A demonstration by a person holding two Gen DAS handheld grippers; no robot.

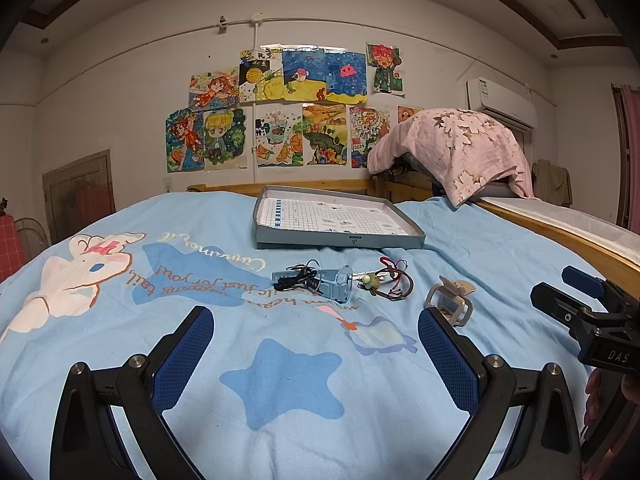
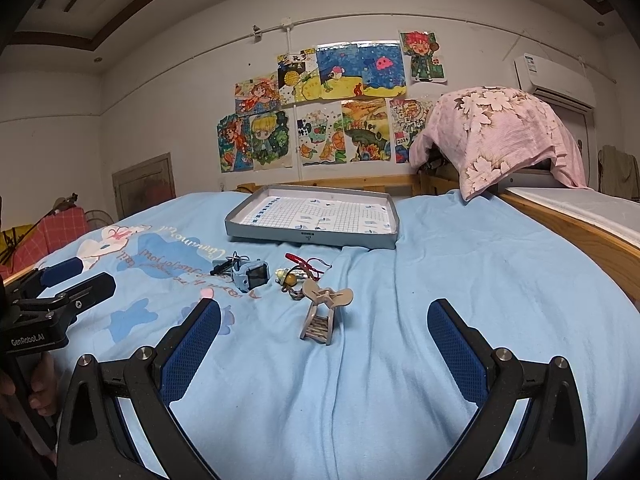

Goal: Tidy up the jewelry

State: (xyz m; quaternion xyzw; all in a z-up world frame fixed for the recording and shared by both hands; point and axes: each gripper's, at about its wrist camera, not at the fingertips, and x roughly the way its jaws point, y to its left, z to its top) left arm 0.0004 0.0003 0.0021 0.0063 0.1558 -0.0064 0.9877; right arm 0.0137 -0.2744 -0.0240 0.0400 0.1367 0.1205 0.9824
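Jewelry: hair claw clip (image 2: 323,314), blue watch (image 2: 250,276), cord bracelets (image 2: 299,274); loose on bed (image 2: 480,300), near side of grey tray (image 2: 312,236). Left gripper (image 1: 316,344), right gripper (image 2: 324,340): fingers spread, empty. Best taken 1 piece at a time, clip first, pinched across its body, lifted clear of cords, set flat in tray.

Each gripper (image 1: 316,344) (image 2: 324,336) has black arms, blue textured pads, silver screws.

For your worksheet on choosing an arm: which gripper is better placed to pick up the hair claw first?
Right. The hair claw lies just ahead between the open right gripper fingers; it sits off the left gripper's right side.
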